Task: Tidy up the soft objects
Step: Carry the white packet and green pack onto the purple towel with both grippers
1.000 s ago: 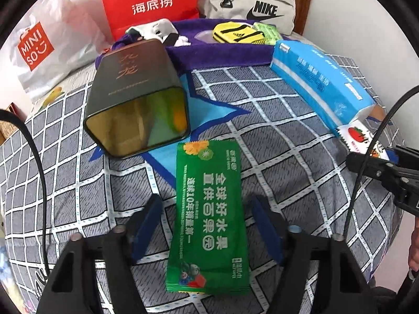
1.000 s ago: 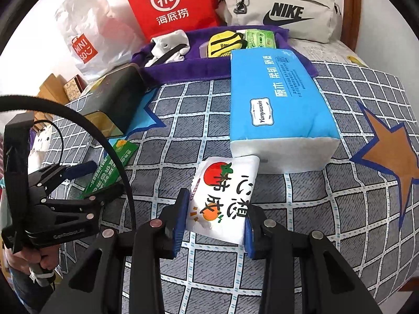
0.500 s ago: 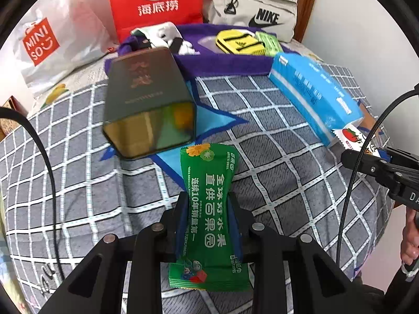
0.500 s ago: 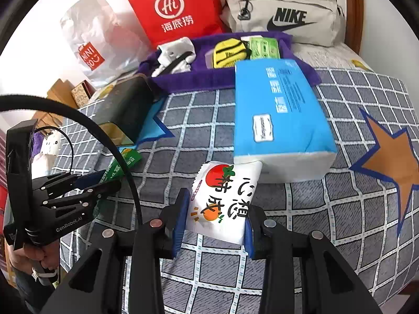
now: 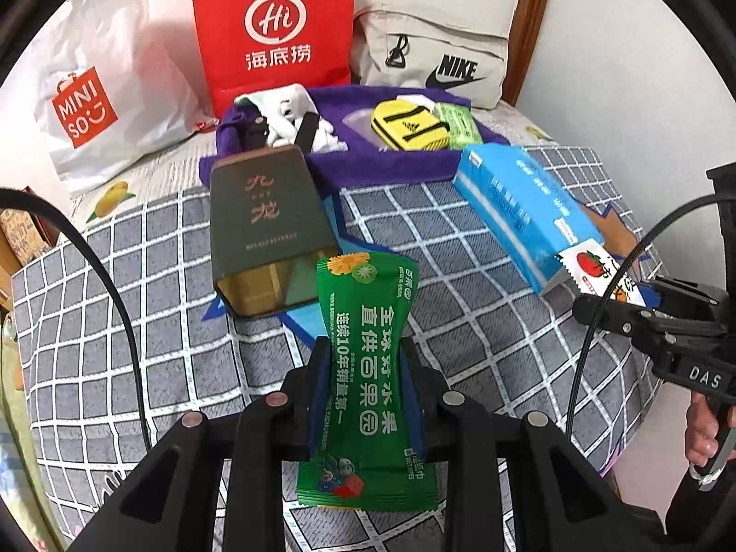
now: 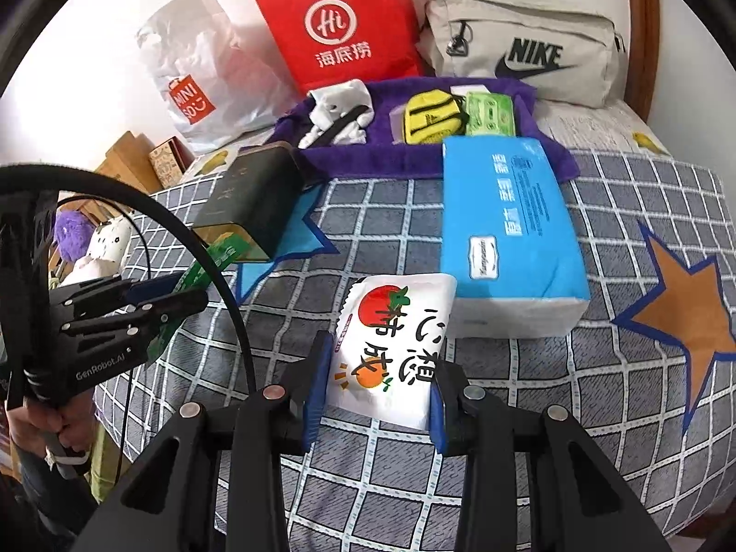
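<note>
We hold the left gripper [image 5: 365,363] w/ both blue pads pinching the waist of a green wet-wipes pack [image 5: 365,368]; its jaws have just been closing and the pack now sits clamped between them, squeezed narrow at the middle. White Chinese print runs down the pack, "10" readable, fruit pics at its top end, "WET WIPES" small near the bottom. The pack is clear of the grid-print bedspread [image 5: 138,322].

Our right gripper [image 6: 379,382] pinches a white tissue pack [image 6: 391,345] by both long sides; red tomato and orange pics, black Chinese characters. Its far end lies just beside the blue tissue pack [image 6: 506,230] at 1 o'clock, which bears blue-on-white print too small to read.

From the left wrist cam: dark green box [image 5: 262,230] at 11 o'clock, gold characters on its face, open end toward us. Beyond it, at 12, a purple tray [image 5: 391,170] holds a white cloth item w/ black strap [image 5: 294,115], a yellow pouch w/ black stripes [image 5: 409,126] and a green pack [image 5: 457,124]. Behind, against the wall: red bag [image 5: 276,23] marked "Hi" plus 海底捞, white bag [image 5: 101,92] marked "MINISO" at 10, beige bag [image 5: 437,46] marked "NIKE" at 1.

In the right wrist view, the other tool's body reads "GenRobot.AI"; a hand [image 6: 50,423] grips its handle at 9 o'clock.
</note>
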`<action>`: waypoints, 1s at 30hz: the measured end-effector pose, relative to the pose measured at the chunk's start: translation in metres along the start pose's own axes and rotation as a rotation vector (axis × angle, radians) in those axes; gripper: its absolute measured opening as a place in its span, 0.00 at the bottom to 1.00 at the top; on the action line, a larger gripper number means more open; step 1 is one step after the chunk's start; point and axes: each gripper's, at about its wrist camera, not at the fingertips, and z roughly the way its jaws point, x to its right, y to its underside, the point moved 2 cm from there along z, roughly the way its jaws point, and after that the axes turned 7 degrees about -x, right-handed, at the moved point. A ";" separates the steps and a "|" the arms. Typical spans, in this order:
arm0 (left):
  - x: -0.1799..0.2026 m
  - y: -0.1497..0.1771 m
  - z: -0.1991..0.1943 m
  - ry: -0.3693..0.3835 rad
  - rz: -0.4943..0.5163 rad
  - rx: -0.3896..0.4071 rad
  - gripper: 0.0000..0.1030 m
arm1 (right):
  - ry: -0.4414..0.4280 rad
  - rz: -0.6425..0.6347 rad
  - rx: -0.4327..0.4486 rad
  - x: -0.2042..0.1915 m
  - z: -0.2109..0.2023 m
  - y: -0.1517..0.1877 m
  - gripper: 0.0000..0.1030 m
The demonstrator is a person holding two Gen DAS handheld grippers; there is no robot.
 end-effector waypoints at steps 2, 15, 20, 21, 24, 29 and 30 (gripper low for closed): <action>-0.001 -0.004 -0.003 0.008 -0.005 0.005 0.26 | 0.003 -0.014 0.009 -0.004 -0.004 -0.003 0.35; -0.016 -0.045 -0.024 0.000 -0.019 0.087 0.26 | 0.004 -0.067 0.047 -0.014 -0.022 -0.041 0.35; -0.026 -0.066 -0.023 -0.016 -0.023 0.101 0.26 | 0.009 -0.072 0.060 -0.010 -0.021 -0.064 0.35; -0.028 -0.069 -0.024 -0.018 -0.023 0.105 0.26 | 0.011 -0.073 0.065 -0.009 -0.020 -0.069 0.35; -0.032 -0.081 -0.026 -0.020 -0.025 0.122 0.26 | 0.014 -0.072 0.076 -0.005 -0.020 -0.082 0.35; -0.040 -0.099 -0.026 -0.028 -0.023 0.140 0.26 | 0.023 -0.078 0.087 -0.001 -0.019 -0.104 0.35; -0.041 -0.101 -0.026 -0.028 -0.024 0.142 0.26 | 0.024 -0.079 0.088 -0.001 -0.018 -0.106 0.35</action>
